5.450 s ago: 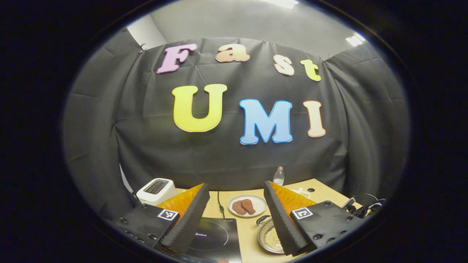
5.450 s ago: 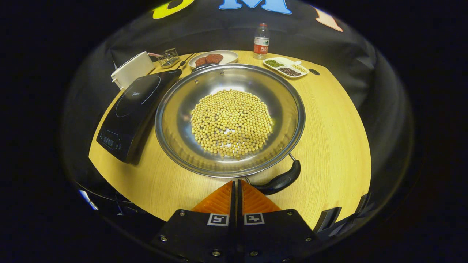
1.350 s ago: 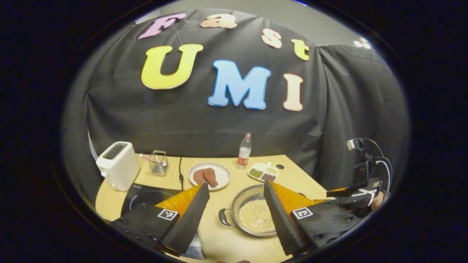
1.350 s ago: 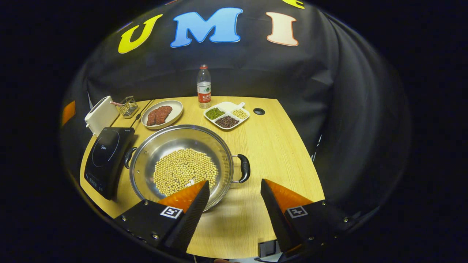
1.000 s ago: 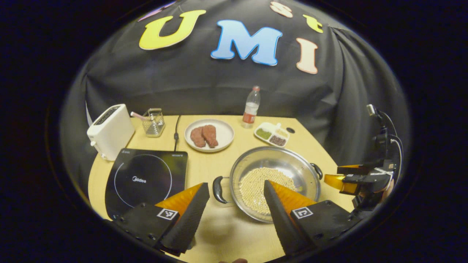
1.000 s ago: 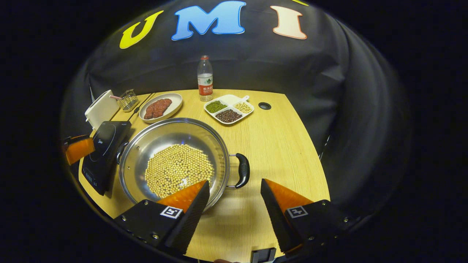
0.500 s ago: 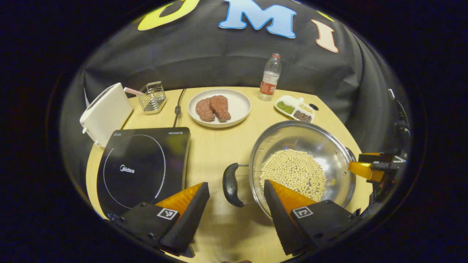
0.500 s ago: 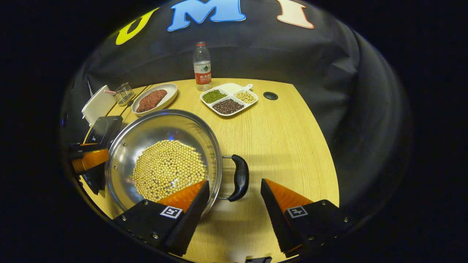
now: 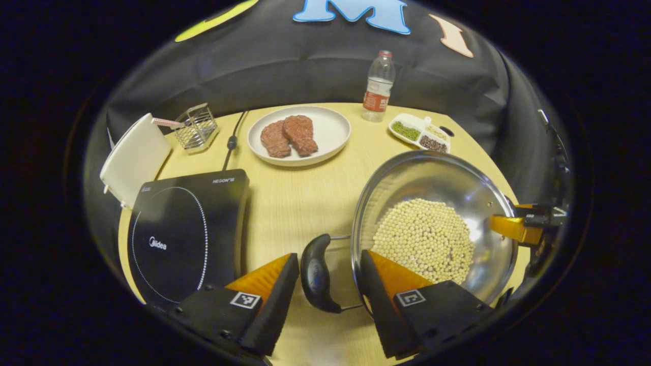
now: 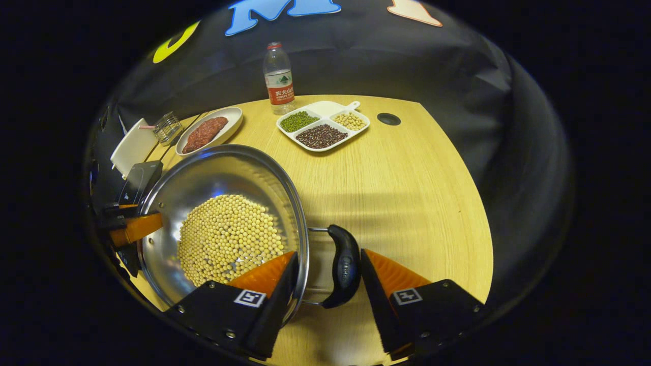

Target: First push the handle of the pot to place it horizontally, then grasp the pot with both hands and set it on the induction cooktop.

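Fingers [image 9: 277,295] astride steel pot [image 9: 432,173], soybeans [image 9: 422,239] inside

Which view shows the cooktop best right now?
The left gripper view. There the cooktop lies nearly whole, its ring and front edge plain, just left of the left tool. In the right gripper view the cooktop is a dark sliver at the far left, mostly hidden behind the pot.
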Tool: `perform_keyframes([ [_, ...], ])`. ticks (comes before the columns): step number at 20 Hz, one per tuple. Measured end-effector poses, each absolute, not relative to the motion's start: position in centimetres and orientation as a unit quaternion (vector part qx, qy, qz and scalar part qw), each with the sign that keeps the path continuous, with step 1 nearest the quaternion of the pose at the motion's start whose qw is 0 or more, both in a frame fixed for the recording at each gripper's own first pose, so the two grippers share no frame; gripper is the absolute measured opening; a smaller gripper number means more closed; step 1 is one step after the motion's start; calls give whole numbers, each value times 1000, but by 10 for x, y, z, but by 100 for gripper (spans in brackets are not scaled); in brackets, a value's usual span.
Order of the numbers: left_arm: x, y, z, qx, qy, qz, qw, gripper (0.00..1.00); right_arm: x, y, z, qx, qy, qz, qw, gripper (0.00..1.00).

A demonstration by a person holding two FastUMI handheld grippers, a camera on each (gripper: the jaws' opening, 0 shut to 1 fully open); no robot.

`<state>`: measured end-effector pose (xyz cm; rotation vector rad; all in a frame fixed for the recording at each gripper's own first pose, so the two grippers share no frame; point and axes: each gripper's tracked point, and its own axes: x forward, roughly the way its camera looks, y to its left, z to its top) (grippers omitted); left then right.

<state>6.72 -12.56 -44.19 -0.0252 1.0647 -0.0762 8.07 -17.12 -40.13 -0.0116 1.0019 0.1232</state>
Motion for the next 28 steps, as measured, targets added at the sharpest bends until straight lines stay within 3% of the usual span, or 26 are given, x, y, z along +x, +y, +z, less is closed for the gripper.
perform_keyframes([
  [1,67,-128,-444,-9,509,-37,860,79,81,-172,-398,-7,479,60,876,69],
  [2,69,-127,-446,-5,509,-37,860,69,82,-172,-399,-6,479,62,876,66],
  [5,69,-127,-444,-10,511,-34,859,69,81,-170,-397,16,483,59,874,58],
  [6,68,-127,-443,-6,511,-35,859,71,82,-171,-396,12,482,61,874,58],
  [8,70,-127,-441,7,511,-37,859,61,81,-173,-397,8,484,62,873,58],
  [13,75,-124,-433,16,502,-47,863,64,72,-172,-386,10,487,58,872,58],
  [17,78,-120,-435,4,498,-54,866,60,61,-165,-362,5,478,49,877,58],
  [24,81,-123,-436,8,483,-65,873,67,35,-134,-327,11,466,34,884,58],
  [27,80,-125,-437,7,479,-66,875,60,27,-114,-315,13,461,32,887,58],
  [28,80,-125,-438,7,477,-66,876,64,25,-108,-312,13,459,32,888,58],
])
